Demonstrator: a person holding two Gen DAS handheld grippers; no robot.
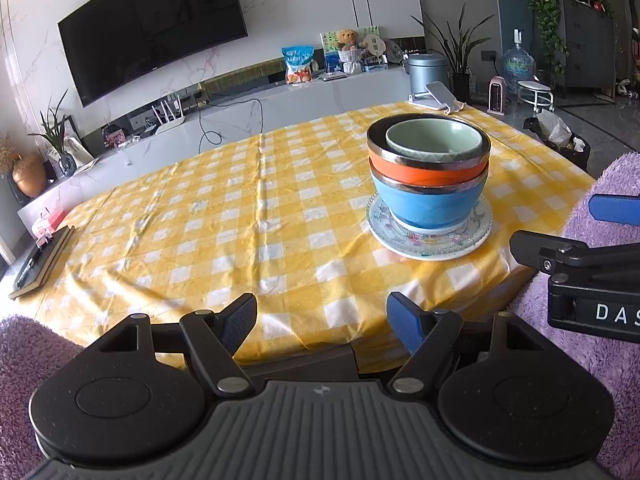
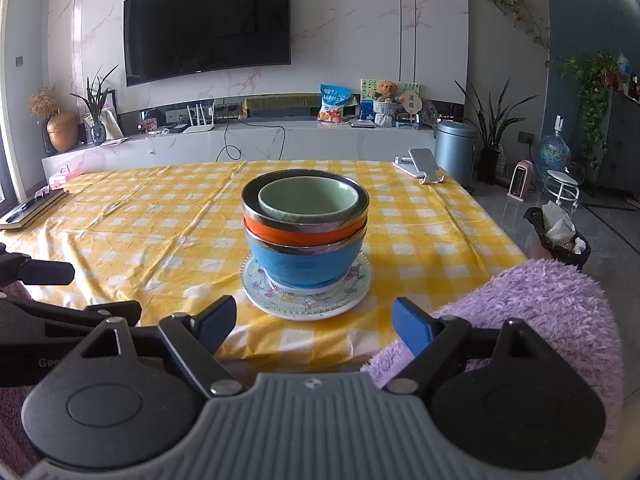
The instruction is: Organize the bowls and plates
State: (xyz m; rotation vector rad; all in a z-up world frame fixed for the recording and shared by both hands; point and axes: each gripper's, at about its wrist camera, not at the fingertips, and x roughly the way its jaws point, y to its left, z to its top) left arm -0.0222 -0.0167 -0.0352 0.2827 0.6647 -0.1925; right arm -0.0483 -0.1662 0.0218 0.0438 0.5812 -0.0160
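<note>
Your left gripper sits at the near edge of the worktop, its two blue-padded fingers spread wide apart and holding nothing. Your right gripper is the same: fingers wide apart, nothing between them, held just short of the worktop's near edge.

Straight ahead of your right gripper, near that edge, stands a single stack. At the bottom is a flowered plate lying flat on the yellow-and-white checked cloth. On the plate sits a blue bowl, upright. Nested in it is an orange bowl with a silver rim, and inside that a smaller green bowl. From your left gripper the same stack appears ahead and to the right.

Fuzzy purple sleeves show beside both grippers. Farther out, a phone on a stand rests at the far right corner of the worktop, and a notebook lies at its left edge. Behind the worktop a television hangs on a marble wall.
</note>
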